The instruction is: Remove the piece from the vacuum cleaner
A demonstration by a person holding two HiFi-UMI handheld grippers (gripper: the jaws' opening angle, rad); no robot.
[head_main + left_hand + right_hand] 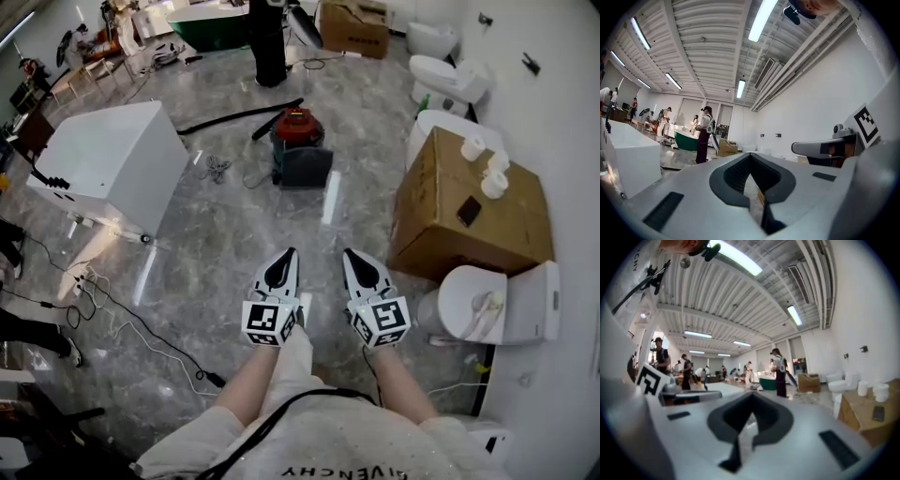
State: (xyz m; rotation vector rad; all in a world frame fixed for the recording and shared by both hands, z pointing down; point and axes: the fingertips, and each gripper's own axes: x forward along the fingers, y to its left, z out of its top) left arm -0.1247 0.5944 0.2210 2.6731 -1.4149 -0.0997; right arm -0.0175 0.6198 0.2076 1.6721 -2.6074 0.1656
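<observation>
Fingers (729, 176) pressed together on both grippers, nothing pinched between them; the vacuum cleaner (298, 141) stands well ahead.
Held by the person, the left gripper (289, 253) and the right gripper (350, 255) point level and forward, side by side, near each other but apart, above the grey marble floor (225, 244). The red-topped vacuum cleaner sits on this floor far in front of both tips, with a black hose (239, 116) lying beside it at the left. Further left is a white box (117, 159); at the right a cardboard box (469, 211) carries white rolls (473, 148), next to a white toilet (487, 305).
</observation>
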